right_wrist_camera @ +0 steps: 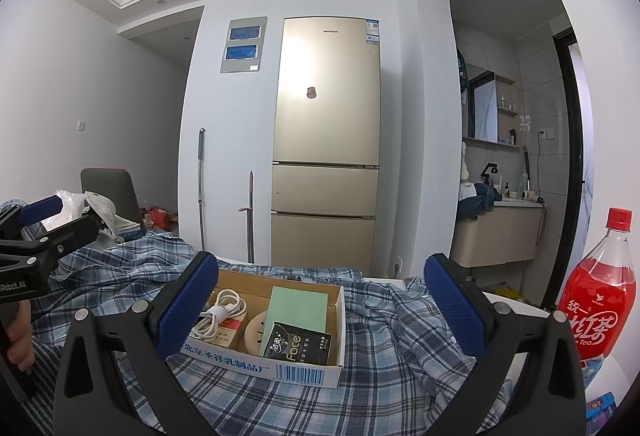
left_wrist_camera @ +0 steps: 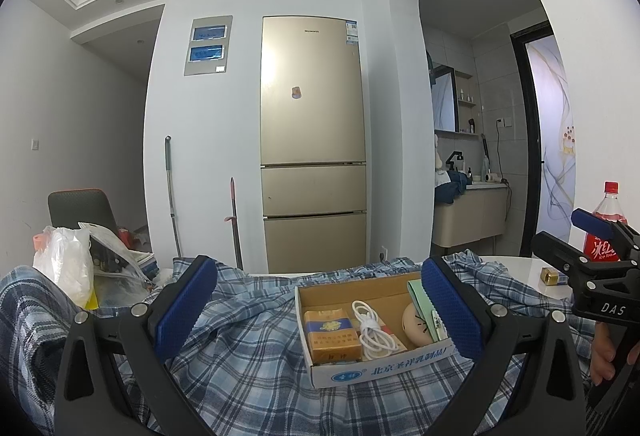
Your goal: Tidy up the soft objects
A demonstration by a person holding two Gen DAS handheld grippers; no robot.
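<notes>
Plaid shirt [left_wrist_camera: 248, 364], blue and white check, lies rumpled across the lower half of both frames, spread over the white table [left_wrist_camera: 516, 272] with folds bunched toward the frame's far edge. Cardboard box [left_wrist_camera: 384, 372] sits on top of the cloth at lower centre; it holds a yellow cigarette pack [left_wrist_camera: 330, 336], a coiled white cable [left_wrist_camera: 374, 332], a round cream object, a green card [right_wrist_camera: 298, 306] and a black packet [right_wrist_camera: 300, 346].

Left gripper [left_wrist_camera: 316, 310] is held low over the shirt, level, fingers pointing toward the gold fridge [left_wrist_camera: 314, 139]; its blue pads [left_wrist_camera: 186, 306] stand wide apart, gripping nothing, the box showing between them. Right gripper [right_wrist_camera: 320, 310] is posed the same way, spread wide and empty, the box just inside its left pad [right_wrist_camera: 188, 310]. In the left wrist view, the right-hand tool appears at the right edge with a hand [left_wrist_camera: 608, 356] on its handle.

Red iced-tea bottle [right_wrist_camera: 598, 300] stands at lower right of the right wrist view, apart from the cloth. White plastic bag [left_wrist_camera: 66, 260] sits at the left edge beside the shirt.
</notes>
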